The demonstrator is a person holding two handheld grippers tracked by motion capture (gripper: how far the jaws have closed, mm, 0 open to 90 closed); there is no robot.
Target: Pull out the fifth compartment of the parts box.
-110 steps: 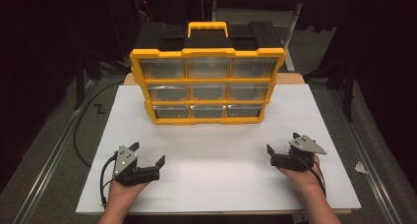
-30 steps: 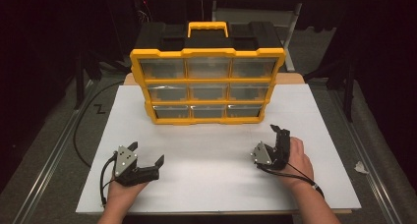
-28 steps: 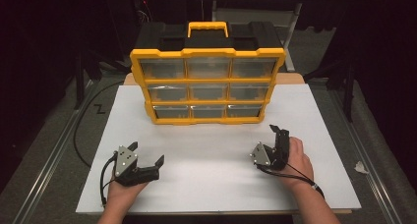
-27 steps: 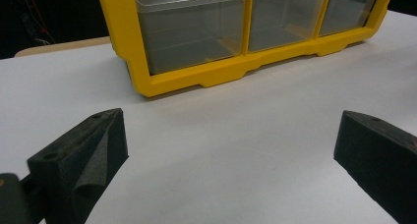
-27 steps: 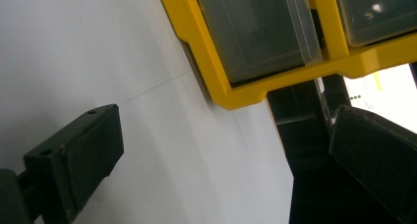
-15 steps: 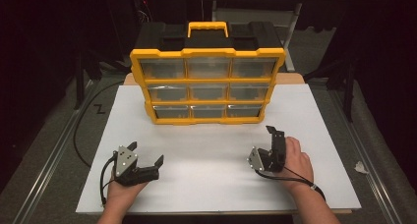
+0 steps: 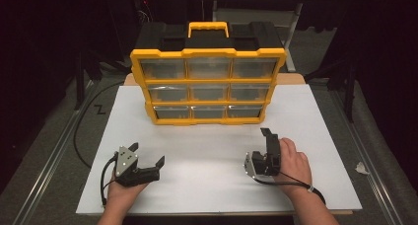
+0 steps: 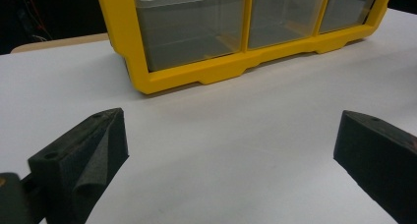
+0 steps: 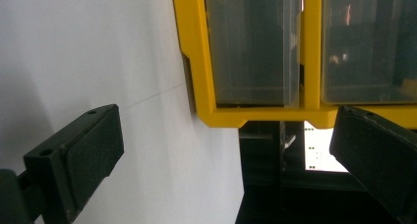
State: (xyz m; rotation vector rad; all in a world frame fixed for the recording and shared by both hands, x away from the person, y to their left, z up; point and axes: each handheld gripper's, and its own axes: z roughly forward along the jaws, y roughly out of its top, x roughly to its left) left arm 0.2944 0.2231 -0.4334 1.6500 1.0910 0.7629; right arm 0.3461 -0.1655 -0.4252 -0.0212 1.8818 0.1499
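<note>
Right claw: the black two-jaw right gripper [image 7: 256, 148], held in the person's right hand [image 7: 294, 162], is turned on its side near the table's front right, its jaws spread wide with nothing between them; one jaw tip points toward the cabinet.
Left claw: the black two-jaw left gripper [image 7: 146, 154] with its grey plate rests low at the front left in the left hand [image 7: 123, 191], jaws likewise wide apart and empty.
Table: a white rectangular tabletop [image 7: 320, 121] carries everything; both grippers sit over its bare front part, well apart from each other.
Cabinet: a yellow-framed plastic drawer organiser [image 7: 207, 85] with a black top and a yellow carry handle [image 7: 208, 27] stands upright at the table's far middle, its face toward the person.
Drawers: nine clear plastic drawers [image 7: 209, 92] in three rows of three, all pushed in; their contents are probably nil, though the translucent fronts make that hard to tell.
Left gripper view: the bottom row of drawers [image 8: 192, 30] lies ahead, beyond bare table.
Right gripper view: the cabinet's yellow frame [image 9: 196, 57] appears rotated, between the jaws but apart from them.
Cable: a black cable [image 7: 104, 175] loops beside the left hand.
</note>
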